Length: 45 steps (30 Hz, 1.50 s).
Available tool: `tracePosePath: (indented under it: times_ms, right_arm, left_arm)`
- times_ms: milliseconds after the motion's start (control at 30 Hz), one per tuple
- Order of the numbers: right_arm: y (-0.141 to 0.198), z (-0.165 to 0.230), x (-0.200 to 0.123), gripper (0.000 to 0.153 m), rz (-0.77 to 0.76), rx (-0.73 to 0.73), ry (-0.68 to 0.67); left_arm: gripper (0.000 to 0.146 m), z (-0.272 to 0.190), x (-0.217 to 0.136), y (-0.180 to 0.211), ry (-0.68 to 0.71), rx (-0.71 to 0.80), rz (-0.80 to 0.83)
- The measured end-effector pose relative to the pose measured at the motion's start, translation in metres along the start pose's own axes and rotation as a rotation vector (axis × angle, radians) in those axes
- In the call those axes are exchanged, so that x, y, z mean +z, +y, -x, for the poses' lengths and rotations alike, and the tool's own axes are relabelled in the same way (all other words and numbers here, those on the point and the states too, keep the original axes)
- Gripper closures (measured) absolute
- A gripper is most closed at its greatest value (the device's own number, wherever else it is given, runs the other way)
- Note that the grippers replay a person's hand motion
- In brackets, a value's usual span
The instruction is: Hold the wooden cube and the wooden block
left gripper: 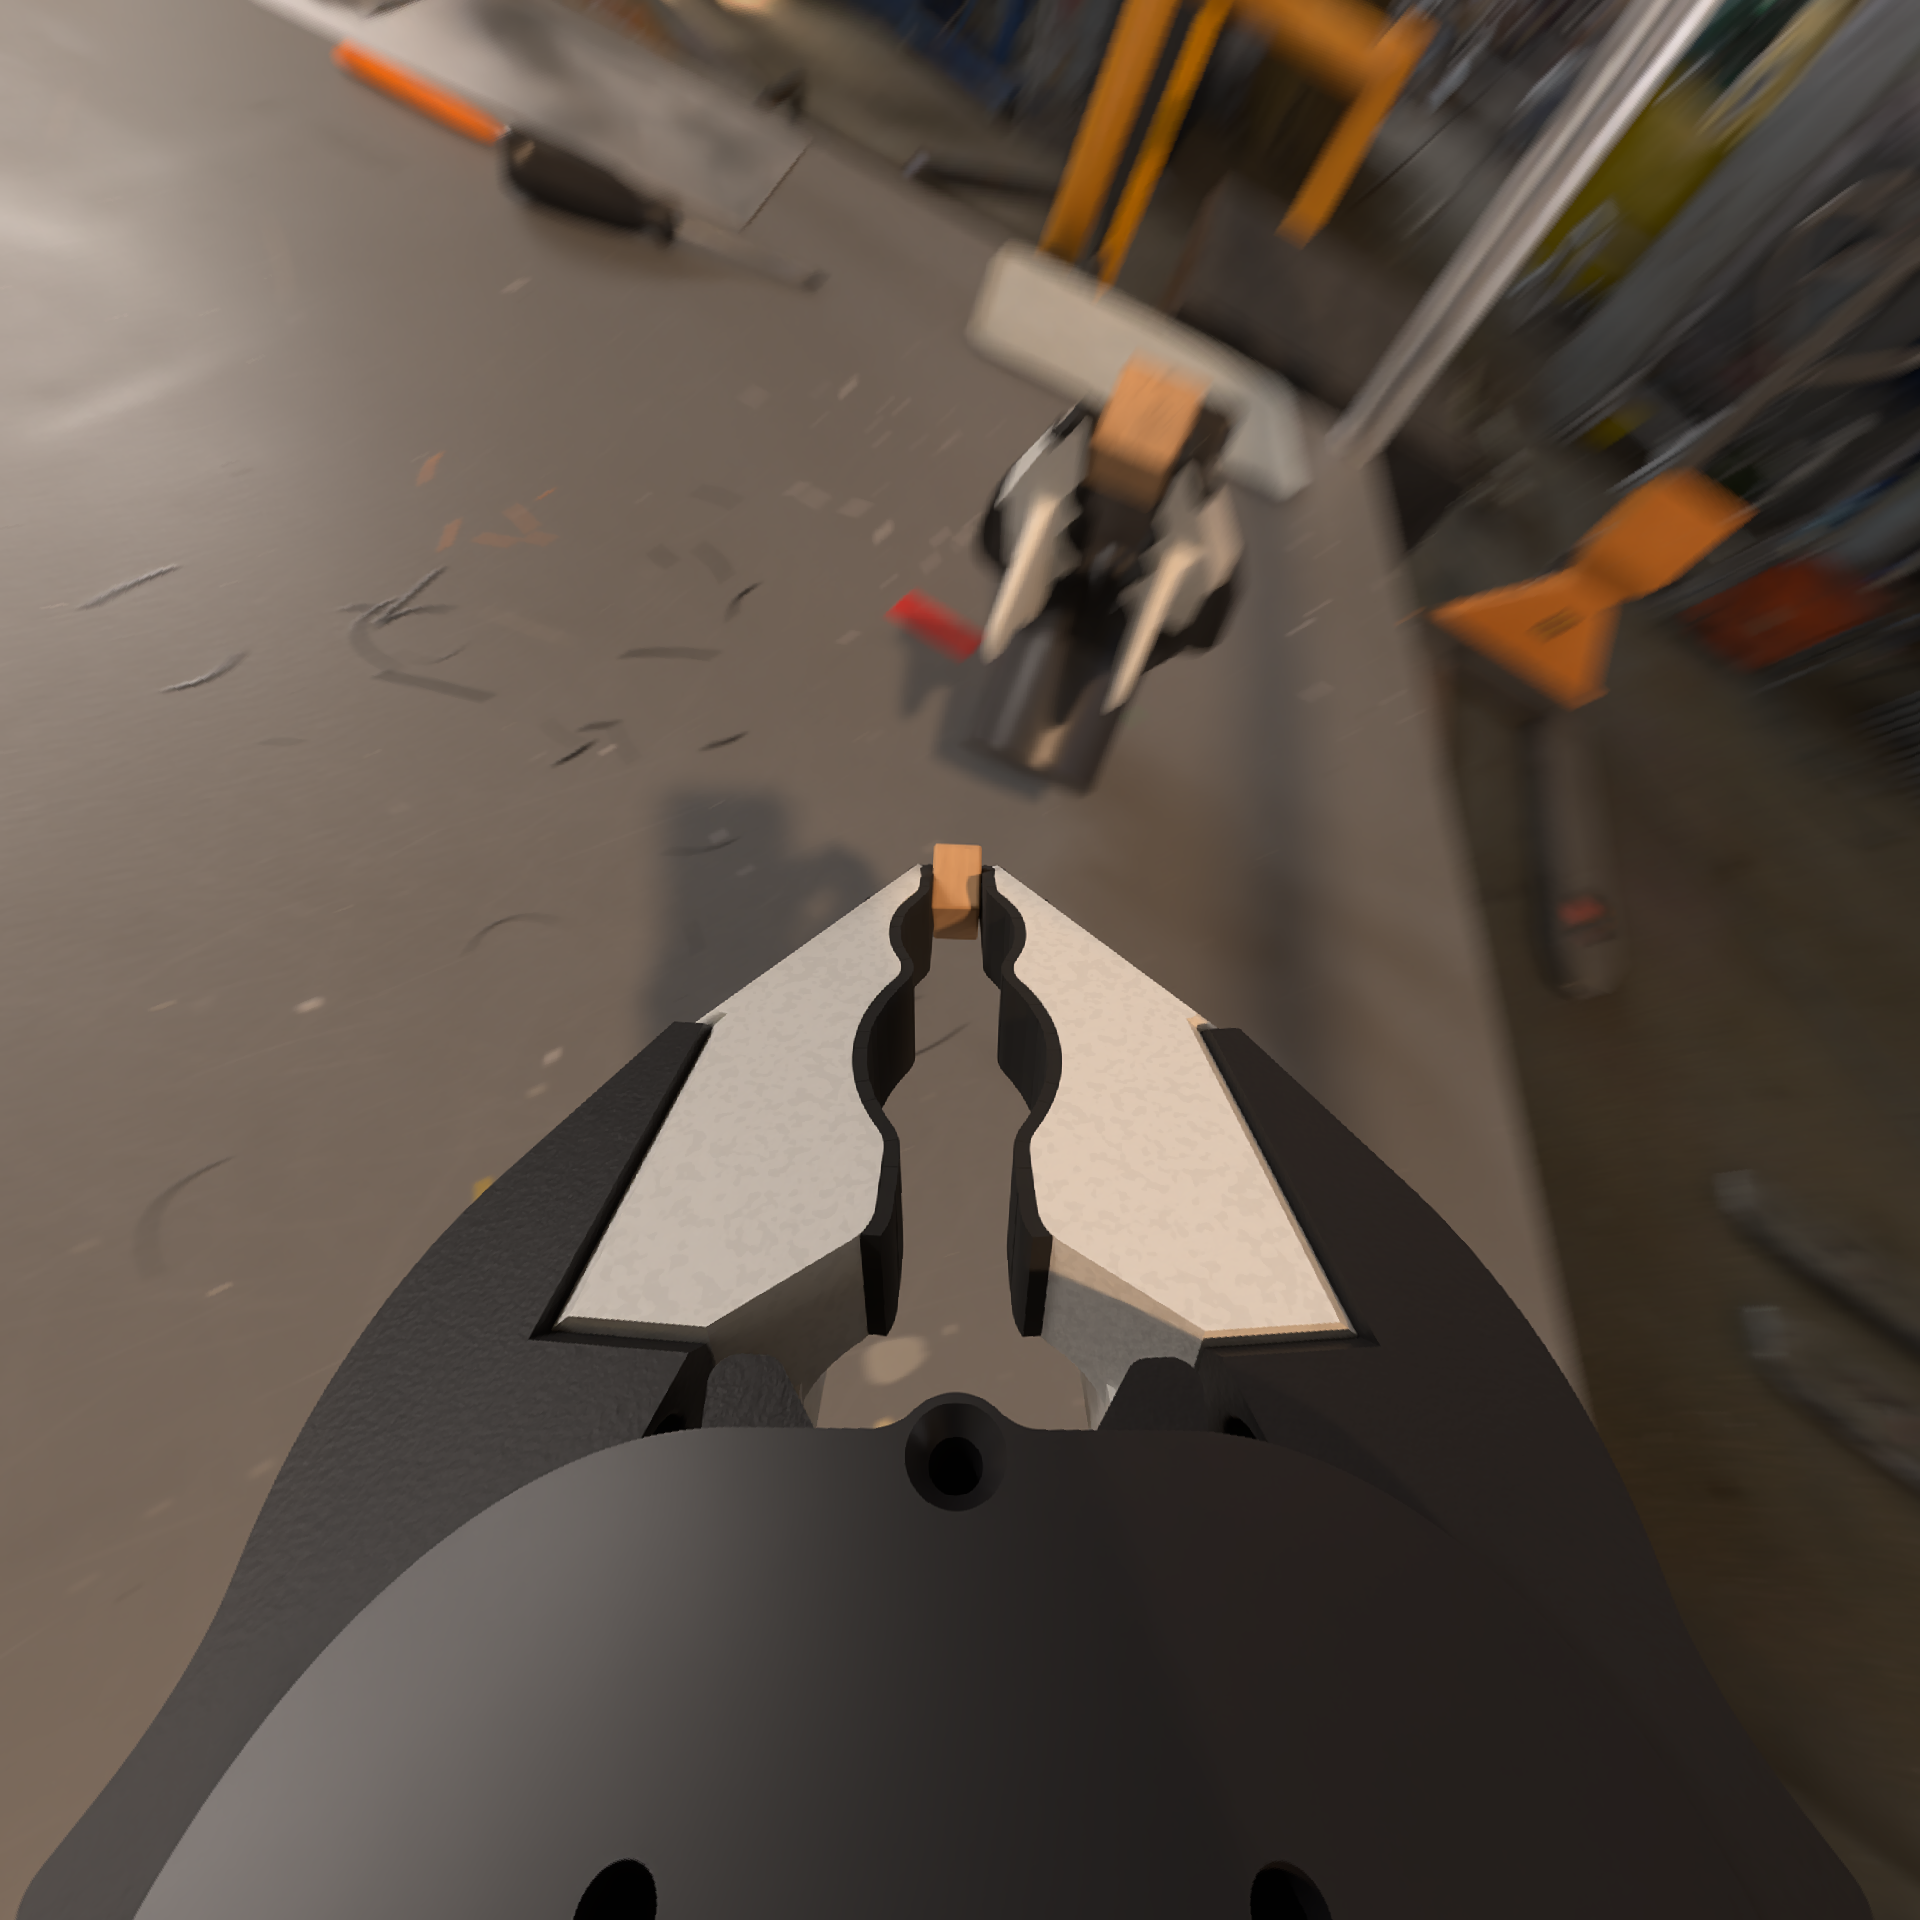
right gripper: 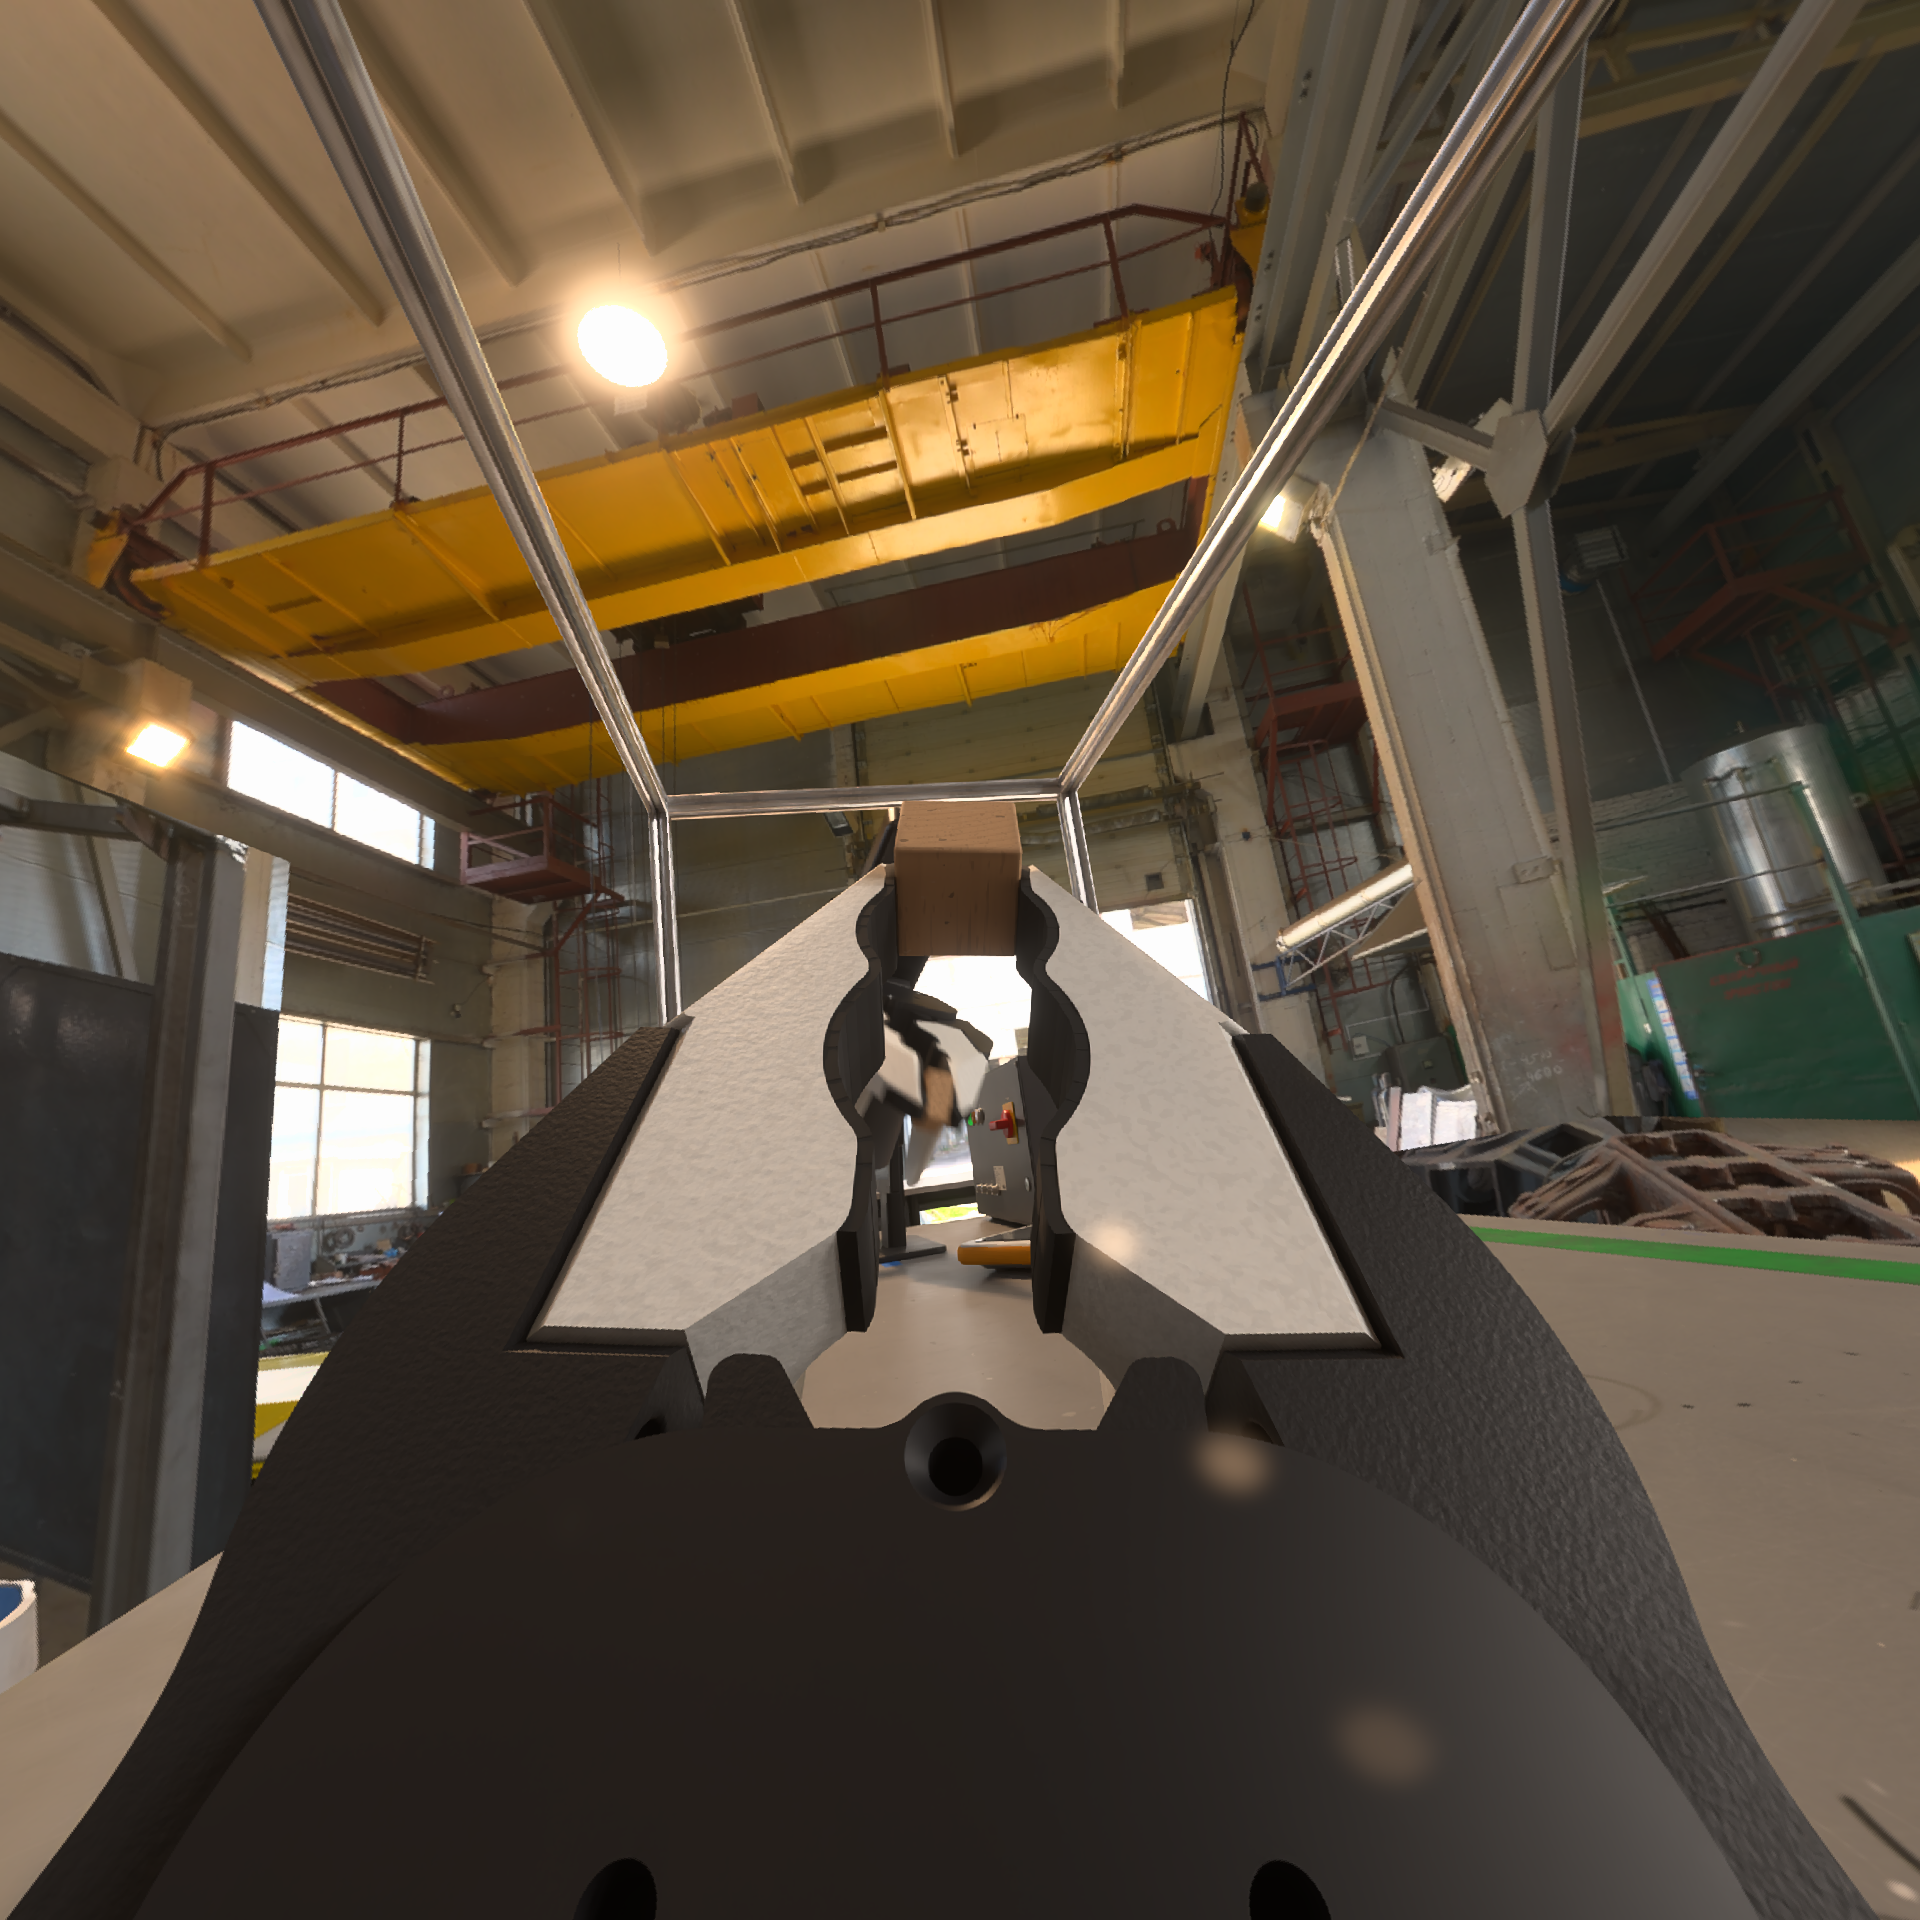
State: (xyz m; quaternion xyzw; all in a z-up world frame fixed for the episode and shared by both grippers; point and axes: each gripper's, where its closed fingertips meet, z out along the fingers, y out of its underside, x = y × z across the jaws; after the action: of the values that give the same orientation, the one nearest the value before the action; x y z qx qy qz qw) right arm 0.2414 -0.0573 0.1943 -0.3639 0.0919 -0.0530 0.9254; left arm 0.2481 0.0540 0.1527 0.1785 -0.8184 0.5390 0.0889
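Observation:
My left gripper (left gripper: pixel 956 881) is shut on a small wooden cube (left gripper: pixel 957 906), pinched at the fingertips above the grey table (left gripper: pixel 416 831). My right gripper (right gripper: pixel 956 883) is shut on a larger wooden block (right gripper: pixel 956 894), held up and pointing towards the ceiling. In the left wrist view the right gripper (left gripper: pixel 1138 468) shows farther off with the wooden block (left gripper: pixel 1143 431) between its tips. In the right wrist view the left gripper (right gripper: pixel 920 1075) shows between my fingers, with the cube (right gripper: pixel 942 1103) in it.
An orange-handled tool (left gripper: pixel 416 94) and a black-handled tool (left gripper: pixel 592 192) lie at the table's far end. A white slab (left gripper: pixel 1039 312) lies behind the right gripper, a small red thing (left gripper: pixel 935 623) beside it. The table's edge (left gripper: pixel 1455 831) runs on the right. A metal frame (right gripper: pixel 862 800) stands overhead.

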Motion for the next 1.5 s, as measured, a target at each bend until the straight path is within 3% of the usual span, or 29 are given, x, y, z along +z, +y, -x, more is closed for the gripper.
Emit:
tracePosePath:
  times_ms: [100, 167, 233, 367, 567, 767, 900, 1067, 1367, 1500]
  right_arm:
    - [0.000, 0.000, 0.000, 0.131, -0.002, 0.002, -0.003]
    - [0.000, 0.001, 0.000, 0.131, 0.001, 0.000, -0.003]
    - [0.001, 0.001, 0.000, 0.131, 0.006, 0.000, -0.002]
    - [0.002, 0.001, 0.000, 0.131, 0.011, -0.003, -0.001]
    - [0.007, 0.003, 0.002, 0.131, 0.042, -0.015, -0.005]
    - [0.015, 0.004, 0.005, 0.131, 0.098, -0.081, 0.010]
    - [0.020, 0.000, 0.006, 0.131, 0.147, -0.174, 0.060]
    - [0.026, 0.002, 0.010, 0.131, 0.180, -0.209, 0.052]
    - [0.020, -0.011, 0.003, 0.131, 0.154, -0.195, 0.138]
    - [0.022, -0.014, 0.002, 0.131, 0.186, -0.215, 0.151]
  left_arm:
    - [0.138, -0.013, -0.028, -0.025, 0.170, -0.124, -0.140]
    - [0.138, 0.004, -0.044, -0.031, 0.146, -0.187, -0.213]
    - [0.138, 0.035, -0.056, -0.025, 0.019, -0.178, -0.223]
    - [0.138, 0.098, -0.074, 0.002, -0.390, -0.016, -0.094]
    - [0.138, 0.135, -0.094, 0.007, -0.796, 0.269, 0.082]
    - [0.138, 0.089, -0.084, -0.024, -0.653, 0.460, 0.269]
    - [0.138, 0.050, -0.084, -0.035, -0.477, 0.553, 0.562]
    - [0.138, 0.033, -0.079, -0.016, -0.287, 0.504, 0.869]
    - [0.138, 0.081, -0.046, -0.023, -0.445, 0.615, 0.654]
    - [0.138, 0.079, -0.046, -0.015, -0.427, 0.607, 0.716]
